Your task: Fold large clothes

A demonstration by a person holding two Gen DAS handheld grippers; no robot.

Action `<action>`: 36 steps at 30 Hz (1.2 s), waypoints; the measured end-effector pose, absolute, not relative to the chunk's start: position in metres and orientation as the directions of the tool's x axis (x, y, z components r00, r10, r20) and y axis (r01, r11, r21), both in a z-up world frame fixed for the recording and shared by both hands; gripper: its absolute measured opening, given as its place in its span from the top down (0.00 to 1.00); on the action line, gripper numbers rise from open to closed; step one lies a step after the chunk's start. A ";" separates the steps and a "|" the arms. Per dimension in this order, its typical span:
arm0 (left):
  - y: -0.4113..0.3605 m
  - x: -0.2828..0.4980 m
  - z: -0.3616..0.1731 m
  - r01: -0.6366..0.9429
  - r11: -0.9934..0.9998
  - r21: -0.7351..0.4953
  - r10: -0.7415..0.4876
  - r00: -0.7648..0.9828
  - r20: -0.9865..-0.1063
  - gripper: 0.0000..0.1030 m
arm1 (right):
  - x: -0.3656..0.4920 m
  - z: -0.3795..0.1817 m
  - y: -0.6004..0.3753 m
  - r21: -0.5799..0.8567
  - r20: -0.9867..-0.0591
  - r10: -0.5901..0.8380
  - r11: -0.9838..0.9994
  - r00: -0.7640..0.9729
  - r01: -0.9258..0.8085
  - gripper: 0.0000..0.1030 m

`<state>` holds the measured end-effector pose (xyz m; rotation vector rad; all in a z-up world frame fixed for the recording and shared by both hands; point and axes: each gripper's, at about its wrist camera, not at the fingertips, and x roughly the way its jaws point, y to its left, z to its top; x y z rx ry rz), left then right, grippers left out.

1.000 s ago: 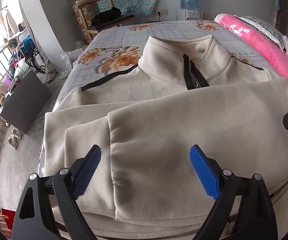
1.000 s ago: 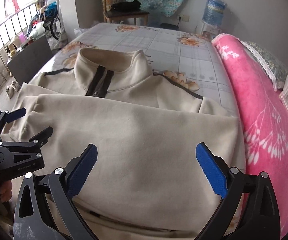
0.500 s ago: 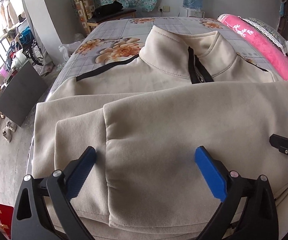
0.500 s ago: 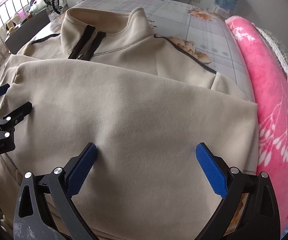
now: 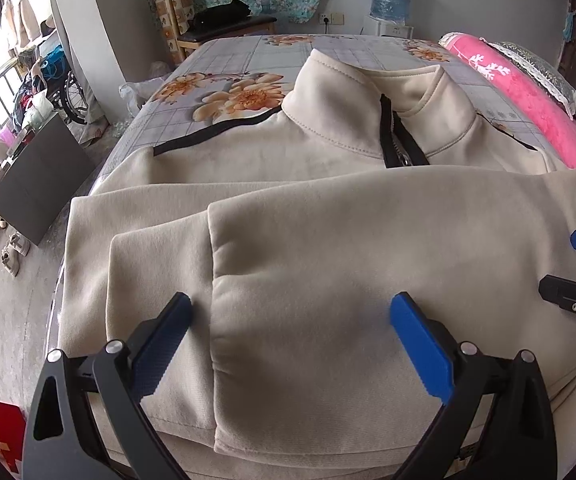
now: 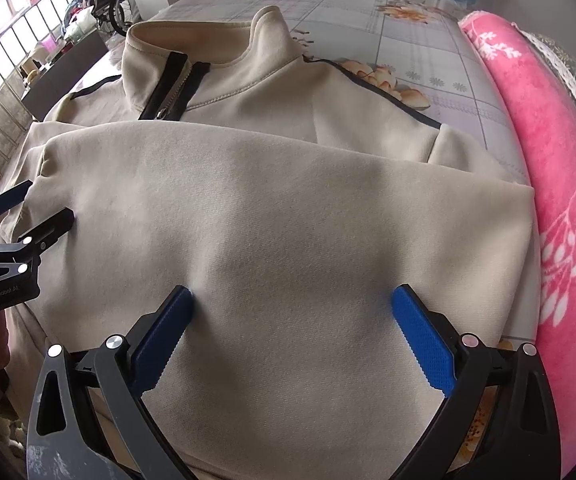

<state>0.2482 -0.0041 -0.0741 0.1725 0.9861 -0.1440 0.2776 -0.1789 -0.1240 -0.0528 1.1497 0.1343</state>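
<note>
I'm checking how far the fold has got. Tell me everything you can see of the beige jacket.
The beige jacket looks like soft fleece, with a stand-up collar, a black-edged front zipper with a metal pull, and thin black shoulder trim. It lies flat, front up, on the floral bedsheet, beside the pink blanket. Both sleeves are folded across the chest, one cuff overlapped by the other. The open left gripper and right gripper straddle the fabric without clamping it.

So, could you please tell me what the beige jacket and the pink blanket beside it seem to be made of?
Beige jacket: likely matte fleece-type knit; fine brushed weave, soft rounded folds. Pink blanket: probably plush velour; fuzzy nap with slight sheen, white plant print.
</note>
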 end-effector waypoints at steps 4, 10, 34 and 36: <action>-0.002 0.248 -0.075 0.209 0.976 0.067 -0.061 0.549 -0.833 0.05 | 0.292 -0.115 -0.178 0.003 -0.947 0.056 0.986 0.317 -0.166 0.08; -0.001 0.249 -0.076 0.234 0.971 0.054 -0.086 0.548 -0.832 0.05 | 0.316 -0.028 -0.144 -0.005 -0.825 0.166 0.954 0.541 -0.300 0.08; -0.001 0.247 -0.078 0.242 0.969 0.047 -0.102 0.569 -0.816 0.05 | 0.522 -0.111 -0.056 0.103 -0.992 0.087 0.977 -0.090 -0.185 0.69; -0.001 0.247 -0.078 0.242 0.969 0.046 -0.104 0.569 -0.816 0.05 | 0.522 -0.115 -0.056 0.110 -0.984 0.083 0.979 -0.156 -0.170 0.69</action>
